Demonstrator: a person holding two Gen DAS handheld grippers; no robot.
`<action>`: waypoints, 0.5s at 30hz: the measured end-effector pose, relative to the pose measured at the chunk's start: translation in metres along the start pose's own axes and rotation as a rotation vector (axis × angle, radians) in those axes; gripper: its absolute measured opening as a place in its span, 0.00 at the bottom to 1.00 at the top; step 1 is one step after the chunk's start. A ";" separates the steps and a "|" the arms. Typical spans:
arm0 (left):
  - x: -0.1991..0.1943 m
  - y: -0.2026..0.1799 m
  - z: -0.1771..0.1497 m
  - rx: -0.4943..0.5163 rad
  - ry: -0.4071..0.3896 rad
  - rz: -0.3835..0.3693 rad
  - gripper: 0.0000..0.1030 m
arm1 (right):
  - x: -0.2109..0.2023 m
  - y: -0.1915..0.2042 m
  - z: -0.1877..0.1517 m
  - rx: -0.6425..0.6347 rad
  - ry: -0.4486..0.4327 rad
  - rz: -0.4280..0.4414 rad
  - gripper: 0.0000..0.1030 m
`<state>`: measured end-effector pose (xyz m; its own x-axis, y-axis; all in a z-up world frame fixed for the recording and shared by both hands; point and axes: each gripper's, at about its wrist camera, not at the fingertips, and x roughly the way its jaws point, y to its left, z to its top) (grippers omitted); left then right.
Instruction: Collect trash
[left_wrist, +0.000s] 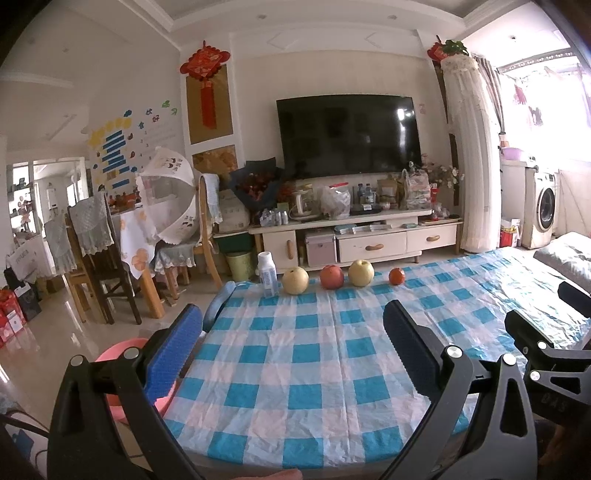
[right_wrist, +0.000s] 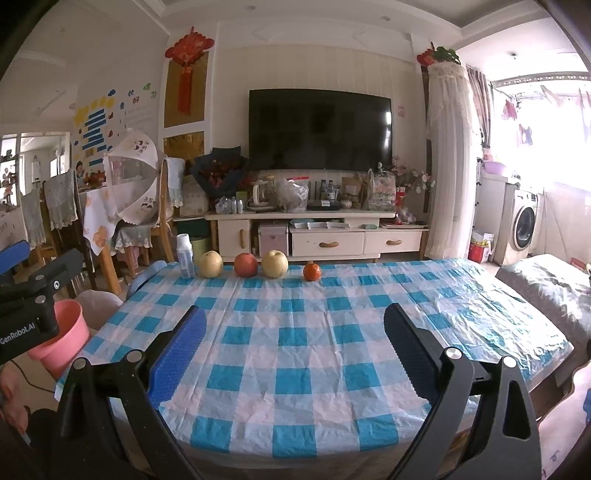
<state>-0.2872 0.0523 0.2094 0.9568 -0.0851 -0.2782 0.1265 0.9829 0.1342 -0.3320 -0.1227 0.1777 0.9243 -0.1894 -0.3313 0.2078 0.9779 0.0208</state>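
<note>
Both wrist views face along table (left_wrist: 295, 369) toward TV (left_wrist: 347, 134); left view sits further left.

1. A small white bottle (left_wrist: 267, 274) with a pale blue label stands upright, capped, at the table's far left edge, well ahead of both grippers.
2. A pink bin (right_wrist: 63, 334) sits on the floor, left of the right gripper (right_wrist: 295, 345), open-topped.

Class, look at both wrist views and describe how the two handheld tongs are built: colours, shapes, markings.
Both left tongs and right tongs have black plastic frames with silver screws and triangular cut-outs. Each carries two ribbed blue pads. In the right view, the left tool's body shows white "GenRobot.AI" lettering.
</note>
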 end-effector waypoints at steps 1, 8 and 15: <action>-0.001 0.000 0.000 0.002 0.001 0.001 0.96 | 0.000 0.000 0.000 -0.001 0.001 0.000 0.93; 0.002 0.002 -0.001 0.002 0.008 0.006 0.96 | -0.001 -0.001 0.000 -0.002 0.002 -0.002 0.93; 0.003 0.004 -0.002 0.001 0.008 0.011 0.96 | -0.002 0.000 0.000 -0.004 0.004 -0.001 0.93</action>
<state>-0.2844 0.0563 0.2076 0.9560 -0.0735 -0.2841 0.1166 0.9835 0.1381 -0.3334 -0.1225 0.1786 0.9229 -0.1905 -0.3347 0.2080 0.9780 0.0168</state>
